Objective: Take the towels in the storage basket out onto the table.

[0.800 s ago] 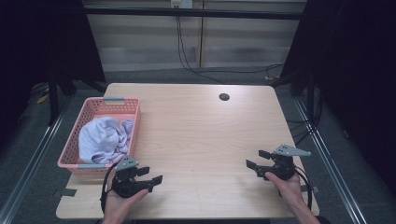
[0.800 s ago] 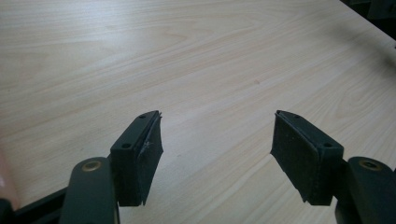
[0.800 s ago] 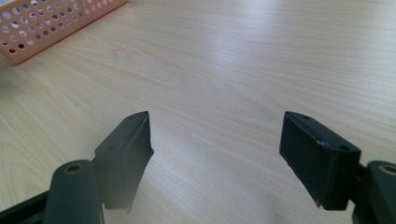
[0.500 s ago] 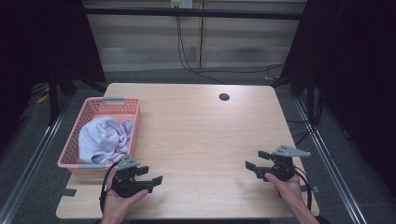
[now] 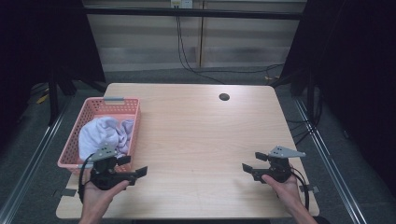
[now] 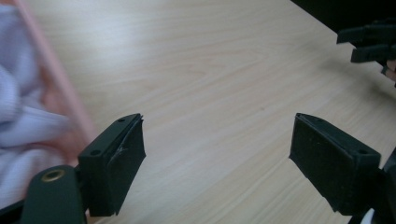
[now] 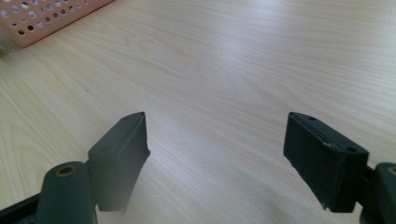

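Resting low at the table's near edge, left claw [image 5: 133, 167] and right claw [image 5: 251, 162] (both gaping).

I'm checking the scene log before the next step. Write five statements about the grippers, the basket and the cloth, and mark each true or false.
1. The left gripper is open and holds nothing. True.
2. The pale lilac cloth lies spread on the bare table. False: it is bunched inside the pink basket.
3. The right gripper is shut on a corner of the cloth. False: its jaws stand apart over the wooden table, far from the cloth.
4. The basket sits at the table's left side, close to the left gripper. True.
5. A dark round hole lies near the table's far edge. True.
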